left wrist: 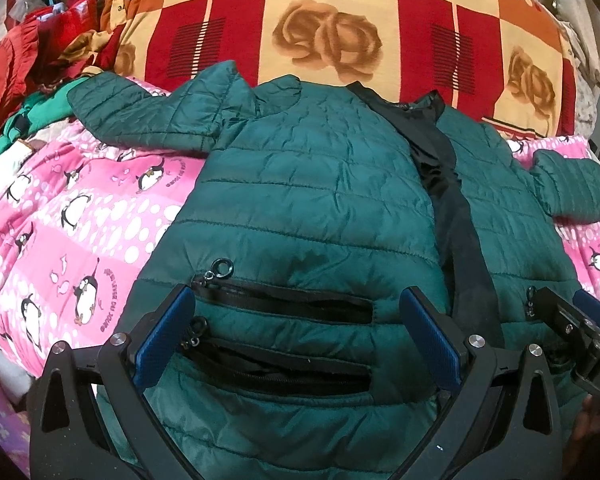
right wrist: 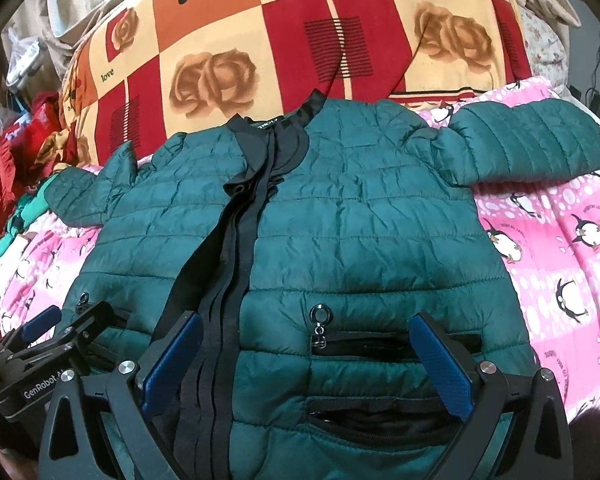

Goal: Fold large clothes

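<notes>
The green jacket [left wrist: 300, 184] lies front-up and spread flat on the pink penguin blanket [left wrist: 80, 216], collar toward the big rose-patterned cushion [left wrist: 328, 32]. The black zipper strip [left wrist: 448, 184] runs down its middle, and both sleeves are thrown out to the sides. The left gripper [left wrist: 296, 340] hovers over the lower left panel with its jaws spread wide and nothing between the blue pads, right above two zipped pockets [left wrist: 284, 304]. The right gripper [right wrist: 308, 360] sits just beside it over the other panel, jaws released too, framing a pocket and its ring pull [right wrist: 322, 314]. Off to the left there's a heap of red and green clothes [left wrist: 24, 60] crowding the blanket's edge, close to the left sleeve [left wrist: 148, 116]. The right sleeve [right wrist: 536, 144] rests on open blanket.
</notes>
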The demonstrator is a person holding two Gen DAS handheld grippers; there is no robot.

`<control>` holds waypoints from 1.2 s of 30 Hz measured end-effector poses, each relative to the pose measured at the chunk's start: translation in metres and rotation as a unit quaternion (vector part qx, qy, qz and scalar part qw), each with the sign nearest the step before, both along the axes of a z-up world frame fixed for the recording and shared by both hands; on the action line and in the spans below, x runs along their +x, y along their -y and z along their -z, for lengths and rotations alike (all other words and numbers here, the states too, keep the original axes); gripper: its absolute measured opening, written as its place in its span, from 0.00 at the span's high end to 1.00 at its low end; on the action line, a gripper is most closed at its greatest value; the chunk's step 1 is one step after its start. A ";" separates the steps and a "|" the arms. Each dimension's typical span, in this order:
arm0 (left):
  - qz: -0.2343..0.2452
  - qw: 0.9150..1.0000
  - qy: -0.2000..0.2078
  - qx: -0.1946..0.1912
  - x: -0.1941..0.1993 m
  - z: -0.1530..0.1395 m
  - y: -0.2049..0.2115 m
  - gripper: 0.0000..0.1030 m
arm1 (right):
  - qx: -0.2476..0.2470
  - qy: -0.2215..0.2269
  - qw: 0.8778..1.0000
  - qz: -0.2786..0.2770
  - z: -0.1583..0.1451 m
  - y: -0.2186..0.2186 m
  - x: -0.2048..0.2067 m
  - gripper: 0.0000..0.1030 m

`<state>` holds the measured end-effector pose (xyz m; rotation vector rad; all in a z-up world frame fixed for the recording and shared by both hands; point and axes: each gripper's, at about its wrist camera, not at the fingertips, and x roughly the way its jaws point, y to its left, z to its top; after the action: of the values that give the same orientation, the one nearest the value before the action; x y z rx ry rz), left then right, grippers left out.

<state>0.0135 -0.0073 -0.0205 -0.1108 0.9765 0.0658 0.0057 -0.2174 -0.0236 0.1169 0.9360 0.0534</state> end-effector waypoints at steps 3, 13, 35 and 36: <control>-0.001 1.000 0.004 0.004 0.002 -0.002 -0.001 0.01 | 0.000 -0.002 1.000 0.000 0.000 0.000 0.001 0.00; -0.005 1.000 0.013 0.007 0.012 -0.006 0.000 0.01 | -0.019 -0.002 1.000 0.009 -0.001 0.003 0.010 0.00; -0.038 0.999 0.012 0.034 0.033 0.001 -0.020 0.01 | -0.043 0.006 0.999 -0.008 0.001 -0.009 0.031 0.00; -0.039 0.999 0.012 0.034 0.034 0.000 -0.021 0.01 | -0.046 0.008 0.999 -0.009 0.001 -0.010 0.031 0.00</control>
<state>0.0474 0.0140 -0.0209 -0.0868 0.9445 0.1692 0.0365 -0.2074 -0.0241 0.0235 0.9221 0.0277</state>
